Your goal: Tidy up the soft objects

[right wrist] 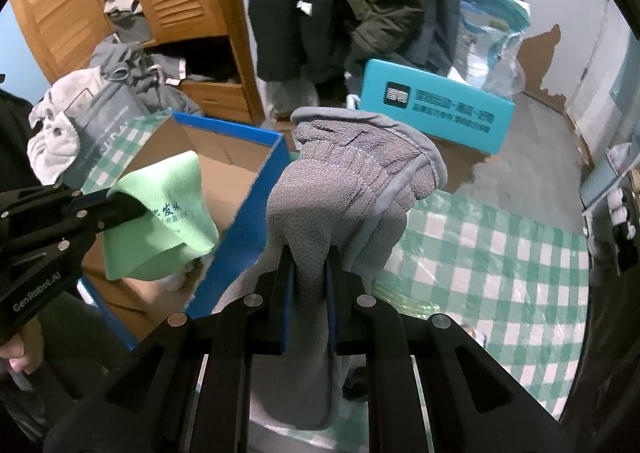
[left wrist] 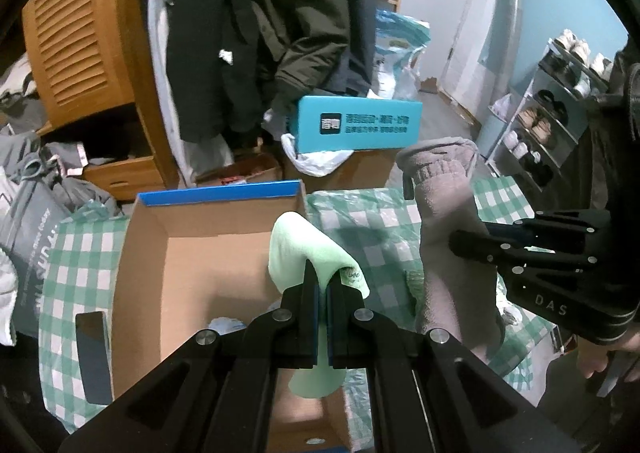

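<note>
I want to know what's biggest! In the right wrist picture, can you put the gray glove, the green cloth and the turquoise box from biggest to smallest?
1. gray glove, though it sits nearest the camera
2. green cloth and turquoise box look about alike; no ranking

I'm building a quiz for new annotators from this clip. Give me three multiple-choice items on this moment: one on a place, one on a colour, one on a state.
1. Where does the green cloth hang?
A. over the open cardboard box
B. on the shoe rack
C. on the floor by the door

2. What colour is the checked table cover?
A. red and black
B. green and white
C. plain yellow

3. How is the right gripper?
A. open and empty
B. shut on the grey fleece glove
C. out of view

Answers: 1 A, the left gripper holds it above the box's inside; 2 B, green and white squares show beside the box; 3 B, its fingers pinch the glove.
</note>
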The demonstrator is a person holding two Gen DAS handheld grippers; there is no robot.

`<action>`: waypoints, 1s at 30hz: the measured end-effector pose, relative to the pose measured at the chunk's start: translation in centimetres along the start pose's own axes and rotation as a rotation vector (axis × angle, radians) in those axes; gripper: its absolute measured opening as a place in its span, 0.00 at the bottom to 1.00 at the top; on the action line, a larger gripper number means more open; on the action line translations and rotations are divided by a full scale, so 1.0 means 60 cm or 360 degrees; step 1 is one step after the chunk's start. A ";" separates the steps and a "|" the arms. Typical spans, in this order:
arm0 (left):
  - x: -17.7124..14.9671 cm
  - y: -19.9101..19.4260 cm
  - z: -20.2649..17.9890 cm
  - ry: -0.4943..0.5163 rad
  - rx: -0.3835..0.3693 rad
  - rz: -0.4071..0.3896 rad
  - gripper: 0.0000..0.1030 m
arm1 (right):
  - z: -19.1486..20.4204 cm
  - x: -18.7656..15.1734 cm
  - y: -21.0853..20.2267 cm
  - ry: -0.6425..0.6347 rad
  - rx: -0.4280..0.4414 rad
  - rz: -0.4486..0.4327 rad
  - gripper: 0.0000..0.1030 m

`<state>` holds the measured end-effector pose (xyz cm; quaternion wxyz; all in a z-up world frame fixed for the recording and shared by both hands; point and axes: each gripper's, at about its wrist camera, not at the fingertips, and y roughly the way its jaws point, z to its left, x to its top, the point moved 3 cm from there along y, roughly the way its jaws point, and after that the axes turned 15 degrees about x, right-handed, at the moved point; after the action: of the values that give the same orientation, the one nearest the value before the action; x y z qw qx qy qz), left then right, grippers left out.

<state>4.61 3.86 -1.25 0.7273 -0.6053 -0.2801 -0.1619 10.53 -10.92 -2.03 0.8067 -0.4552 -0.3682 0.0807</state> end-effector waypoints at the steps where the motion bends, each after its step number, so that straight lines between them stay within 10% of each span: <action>1: -0.001 0.001 0.008 -0.0014 0.0001 0.0004 0.03 | 0.004 0.003 0.003 -0.0004 0.0006 0.0003 0.11; 30: -0.030 0.025 0.156 -0.0234 0.0119 0.0071 0.03 | 0.149 0.076 0.121 -0.0144 0.0147 0.0124 0.11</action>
<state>2.07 13.10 -2.49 0.7303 -0.5939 -0.3252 -0.0902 9.31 1.40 -2.63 0.8055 -0.4274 -0.3822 0.1495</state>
